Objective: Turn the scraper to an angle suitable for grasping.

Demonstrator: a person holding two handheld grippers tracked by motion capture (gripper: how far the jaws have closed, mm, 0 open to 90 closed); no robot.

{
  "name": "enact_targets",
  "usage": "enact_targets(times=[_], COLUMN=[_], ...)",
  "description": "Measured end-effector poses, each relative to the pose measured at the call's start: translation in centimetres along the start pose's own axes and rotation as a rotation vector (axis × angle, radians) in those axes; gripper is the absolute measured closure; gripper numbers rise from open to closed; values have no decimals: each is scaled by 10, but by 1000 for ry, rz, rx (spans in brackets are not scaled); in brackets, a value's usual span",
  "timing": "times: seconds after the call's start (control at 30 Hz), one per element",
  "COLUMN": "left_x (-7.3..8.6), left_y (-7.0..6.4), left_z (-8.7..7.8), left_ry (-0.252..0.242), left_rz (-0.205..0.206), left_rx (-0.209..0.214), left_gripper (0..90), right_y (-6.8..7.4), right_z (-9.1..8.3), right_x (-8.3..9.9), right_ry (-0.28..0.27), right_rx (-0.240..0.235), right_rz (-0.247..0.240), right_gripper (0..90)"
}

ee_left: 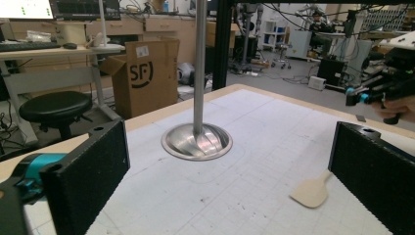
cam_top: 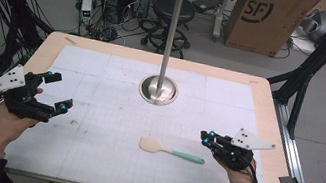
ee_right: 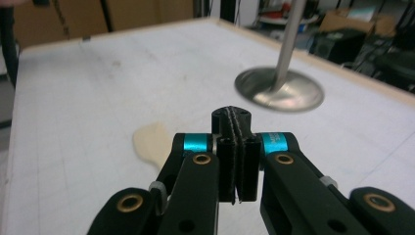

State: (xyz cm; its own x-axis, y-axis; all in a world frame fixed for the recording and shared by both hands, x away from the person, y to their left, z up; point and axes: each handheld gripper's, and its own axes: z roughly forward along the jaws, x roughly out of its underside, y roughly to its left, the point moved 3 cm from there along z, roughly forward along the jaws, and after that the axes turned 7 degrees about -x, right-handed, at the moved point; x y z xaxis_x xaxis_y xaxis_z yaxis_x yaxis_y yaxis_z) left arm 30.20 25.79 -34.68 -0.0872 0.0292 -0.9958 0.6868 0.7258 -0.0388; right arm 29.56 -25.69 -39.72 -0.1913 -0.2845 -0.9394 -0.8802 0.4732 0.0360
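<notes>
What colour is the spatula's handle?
The spatula has a teal-green handle and a cream head; the high view shows it best.

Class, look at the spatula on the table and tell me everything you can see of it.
The spatula is small, with a flat cream blade, silicone or wood by its look, and a slim teal-green handle. It lies flat on the white gridded mat, near the front, blade pointing left, handle toward the right gripper. Nothing grips or touches it; the shut gripper is just beyond the handle's end.

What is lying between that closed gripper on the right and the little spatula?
Nothing visible. The right gripper hovers just above the spatula, near its green handle end, with bare table mat below.
</notes>
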Motion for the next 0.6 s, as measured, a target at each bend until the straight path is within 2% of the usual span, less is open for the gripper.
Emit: enact_targets(times=[0.03, 0.1, 0.13, 0.17, 0.2, 0.3, 0.37, 0.5, 0.6], left_x=[0, 1, 1, 1, 1, -1, 0, 1, 2], left_y=[0, 0, 0, 0, 0, -1, -1, 0, 0], left_z=[0, 1, 1, 2, 2, 2, 3, 4, 5], left_ry=[1, 4, 7, 8, 8, -3, 1, 6, 9], left_rz=[-1, -2, -1, -4, -10, -6, -6, -10, -11], left_rx=[0, -1, -1, -3, -7, -12, -13, -15, -14], left_gripper=[22, 22, 22, 22, 22, 22, 22, 22, 22], right_y=[0, 3, 3, 1, 0, -1, 0, 6, 8], right_z=[0, 9, 9, 13, 14, 19, 21, 24, 27], right_x=[0, 10, 10, 18, 22, 37, 43, 48, 51], right_ry=[0, 72, 72, 79, 84, 134, 173, 213, 254], right_rx=[0, -26, -26, -70, -86, -93, -106, -139, -146], right_rz=[0, 14, 14, 79, 117, 141, 149, 144, 133], right_gripper=[896, 897, 897, 897, 897, 899, 900, 900, 900])
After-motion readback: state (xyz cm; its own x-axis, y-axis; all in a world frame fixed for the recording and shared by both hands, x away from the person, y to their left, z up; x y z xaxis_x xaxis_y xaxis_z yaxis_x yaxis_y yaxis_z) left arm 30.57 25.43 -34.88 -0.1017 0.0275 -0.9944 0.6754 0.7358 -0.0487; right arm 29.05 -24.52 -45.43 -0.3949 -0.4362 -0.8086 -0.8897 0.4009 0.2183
